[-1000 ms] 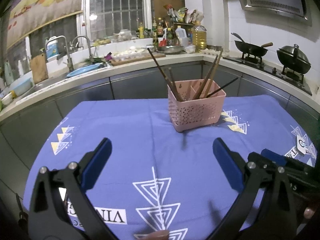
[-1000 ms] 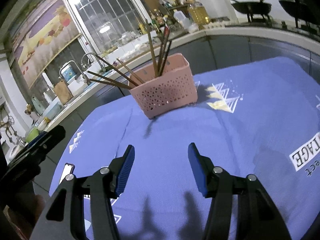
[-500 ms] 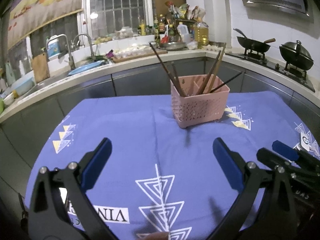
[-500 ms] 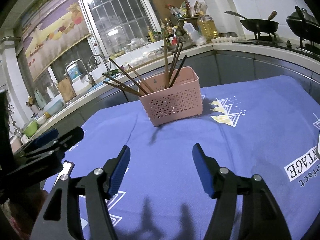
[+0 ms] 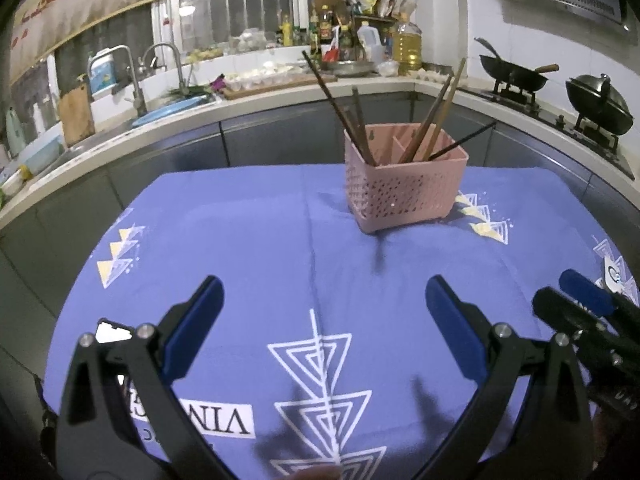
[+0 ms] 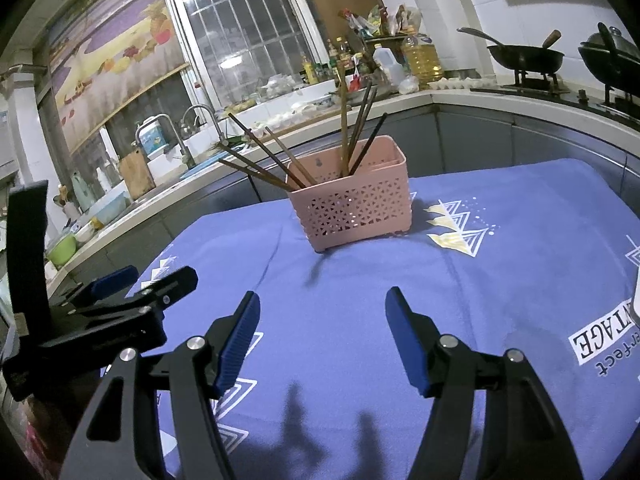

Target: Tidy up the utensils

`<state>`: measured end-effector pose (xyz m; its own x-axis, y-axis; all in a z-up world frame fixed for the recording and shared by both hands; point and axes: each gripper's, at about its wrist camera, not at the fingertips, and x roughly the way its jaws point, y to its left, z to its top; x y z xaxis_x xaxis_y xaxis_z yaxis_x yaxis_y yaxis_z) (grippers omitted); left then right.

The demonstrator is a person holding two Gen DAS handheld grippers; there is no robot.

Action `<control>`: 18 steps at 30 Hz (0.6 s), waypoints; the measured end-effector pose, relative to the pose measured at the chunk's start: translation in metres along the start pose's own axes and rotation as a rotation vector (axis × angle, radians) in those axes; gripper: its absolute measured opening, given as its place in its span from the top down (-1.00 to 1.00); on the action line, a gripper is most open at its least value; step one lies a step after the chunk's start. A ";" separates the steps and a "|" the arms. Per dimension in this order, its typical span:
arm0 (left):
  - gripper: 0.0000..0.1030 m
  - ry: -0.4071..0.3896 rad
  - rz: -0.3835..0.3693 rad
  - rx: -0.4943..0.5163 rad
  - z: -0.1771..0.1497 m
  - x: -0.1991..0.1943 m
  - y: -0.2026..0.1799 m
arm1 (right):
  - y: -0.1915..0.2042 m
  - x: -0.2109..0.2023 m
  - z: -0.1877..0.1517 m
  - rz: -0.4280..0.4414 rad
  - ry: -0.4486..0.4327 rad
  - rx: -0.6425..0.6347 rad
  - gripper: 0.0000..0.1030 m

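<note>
We hold two black grippers with blue pads low over a table covered in a blue cloth [image 5: 248,240]. The left gripper [image 5: 323,312] is spread wide and holds nothing; the right gripper [image 6: 322,330] is also spread, and empty. Ahead of both, well apart from the pads, a pink perforated basket [image 5: 404,188] stands upright on the cloth. Brown chopsticks [image 6: 260,160] lean out of it in two bunches, one fanned toward the sink side, one nearer the stove side, with a thin dark stick among them.

Over the last second both grippers have pulled back and levelled: the basket now looks smaller and farther off in both views, and each gripper shows at the edge of the other's view. No loose utensils lie on the cloth that we can see, so we judge the sorting finished and the hands retreating.
</note>
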<state>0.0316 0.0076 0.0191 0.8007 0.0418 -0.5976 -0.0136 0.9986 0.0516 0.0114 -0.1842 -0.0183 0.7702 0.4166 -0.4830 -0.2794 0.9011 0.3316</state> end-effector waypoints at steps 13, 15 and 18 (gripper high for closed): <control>-0.88 0.012 0.034 0.013 -0.003 0.003 -0.004 | -0.007 0.000 0.000 -0.002 0.000 0.022 -0.27; -0.88 0.012 0.036 0.016 -0.003 0.003 -0.004 | -0.008 -0.001 0.000 -0.002 0.000 0.024 -0.27; -0.88 0.010 0.039 0.018 -0.003 0.003 -0.005 | -0.008 -0.001 0.000 -0.003 -0.002 0.023 -0.27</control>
<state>0.0324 0.0032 0.0145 0.7935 0.0809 -0.6032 -0.0336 0.9954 0.0893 0.0127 -0.1919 -0.0207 0.7719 0.4139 -0.4827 -0.2639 0.8992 0.3490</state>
